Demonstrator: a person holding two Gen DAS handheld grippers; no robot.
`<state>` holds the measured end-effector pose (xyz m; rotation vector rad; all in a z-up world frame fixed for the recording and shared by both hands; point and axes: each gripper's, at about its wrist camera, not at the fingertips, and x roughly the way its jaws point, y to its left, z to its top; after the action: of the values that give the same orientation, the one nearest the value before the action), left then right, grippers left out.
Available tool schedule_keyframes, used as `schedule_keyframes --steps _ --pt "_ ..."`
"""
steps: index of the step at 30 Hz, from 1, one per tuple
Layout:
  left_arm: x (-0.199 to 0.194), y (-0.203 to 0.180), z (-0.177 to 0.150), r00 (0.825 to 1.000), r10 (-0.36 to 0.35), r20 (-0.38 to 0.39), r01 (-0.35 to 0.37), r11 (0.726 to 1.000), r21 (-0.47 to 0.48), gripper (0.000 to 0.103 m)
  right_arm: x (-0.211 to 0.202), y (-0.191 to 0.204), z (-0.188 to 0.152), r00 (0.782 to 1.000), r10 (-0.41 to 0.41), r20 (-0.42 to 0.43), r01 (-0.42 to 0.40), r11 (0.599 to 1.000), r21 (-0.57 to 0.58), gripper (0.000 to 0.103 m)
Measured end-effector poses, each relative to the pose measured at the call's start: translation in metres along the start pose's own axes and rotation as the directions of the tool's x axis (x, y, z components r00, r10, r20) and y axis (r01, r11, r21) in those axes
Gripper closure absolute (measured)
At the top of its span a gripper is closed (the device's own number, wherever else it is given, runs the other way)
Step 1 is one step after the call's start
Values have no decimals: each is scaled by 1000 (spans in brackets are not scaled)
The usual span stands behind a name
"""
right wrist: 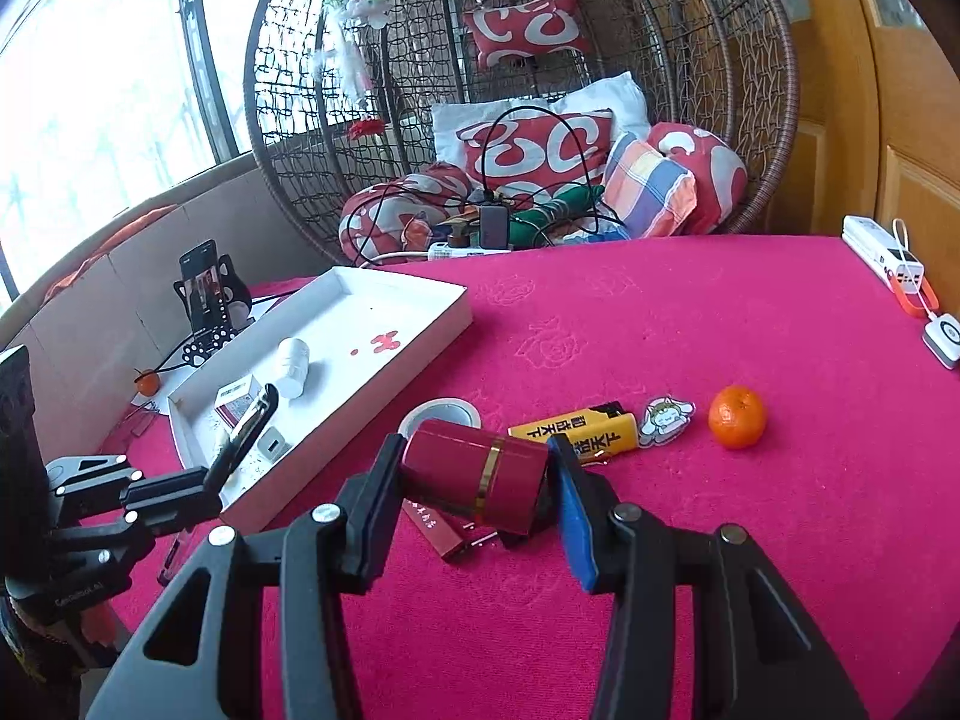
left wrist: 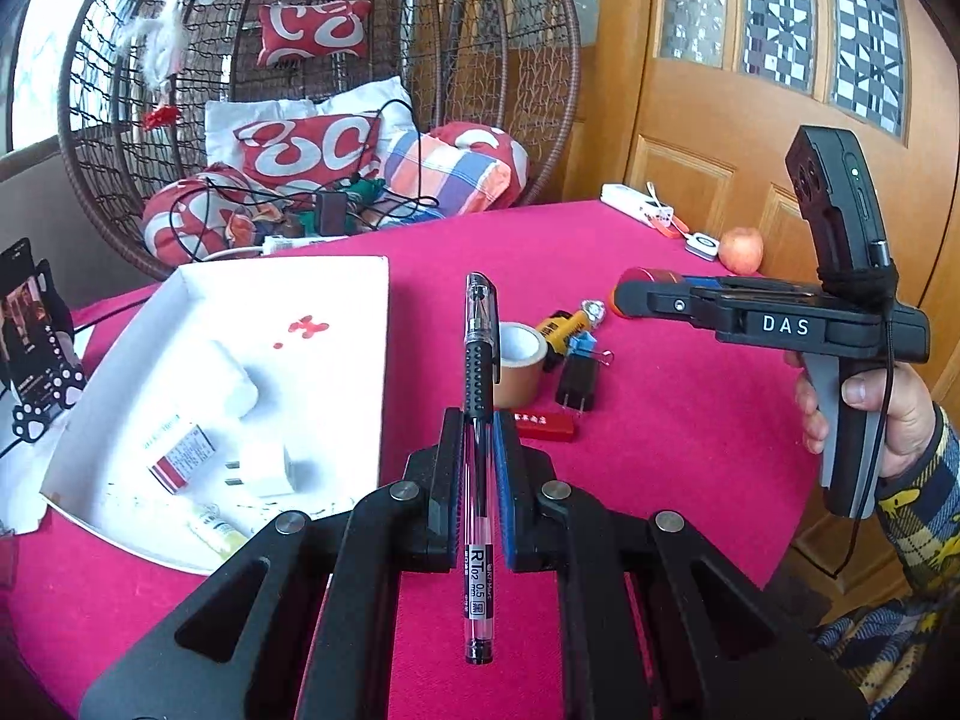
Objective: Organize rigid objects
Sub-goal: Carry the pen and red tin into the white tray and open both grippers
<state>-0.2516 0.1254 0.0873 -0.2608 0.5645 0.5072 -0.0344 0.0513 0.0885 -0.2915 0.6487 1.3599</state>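
My left gripper [left wrist: 478, 417] is shut on a black gel pen [left wrist: 480, 360], which points forward above the pink tablecloth just right of the white tray [left wrist: 336, 294]. The tray holds a white bottle [right wrist: 293, 366], a small medicine box [left wrist: 180, 456] and a white plug [left wrist: 267, 471]. In the right wrist view my right gripper [right wrist: 474, 450] is shut on a dark red cylinder with a gold band [right wrist: 480, 474], lifted over the loose items. In that view the pen [right wrist: 252, 426] hangs over the tray's near corner.
On the cloth lie a tape roll [right wrist: 441, 411], a yellow lighter [right wrist: 576, 429], a cartoon charm [right wrist: 665, 417], an orange [right wrist: 737, 417], a red stick [right wrist: 432, 531] and a black plug [left wrist: 576, 384]. A wicker chair with cushions stands behind. A phone stand [right wrist: 207, 300] is at the left.
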Motion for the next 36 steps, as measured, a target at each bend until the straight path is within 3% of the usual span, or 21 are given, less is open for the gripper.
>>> schedule_keyframes --steps 9,15,23,27,36 --pt "-15 53 12 993 107 58 -102 991 -87 94 13 43 27 998 63 9 -62 994 -86 57" --pt "-12 95 27 973 212 89 -195 966 -171 94 36 88 43 993 116 -11 -116 977 -179 57" --pt "18 156 41 965 261 11 -245 918 -311 94 90 132 45 981 167 -100 -185 961 -207 57" --pt "38 177 35 949 308 -60 -310 887 -344 94 122 144 37 976 145 -160 -176 964 -200 57" --pt "49 182 24 953 290 -83 -300 880 -369 94 165 154 29 977 108 -184 -140 976 -168 56"
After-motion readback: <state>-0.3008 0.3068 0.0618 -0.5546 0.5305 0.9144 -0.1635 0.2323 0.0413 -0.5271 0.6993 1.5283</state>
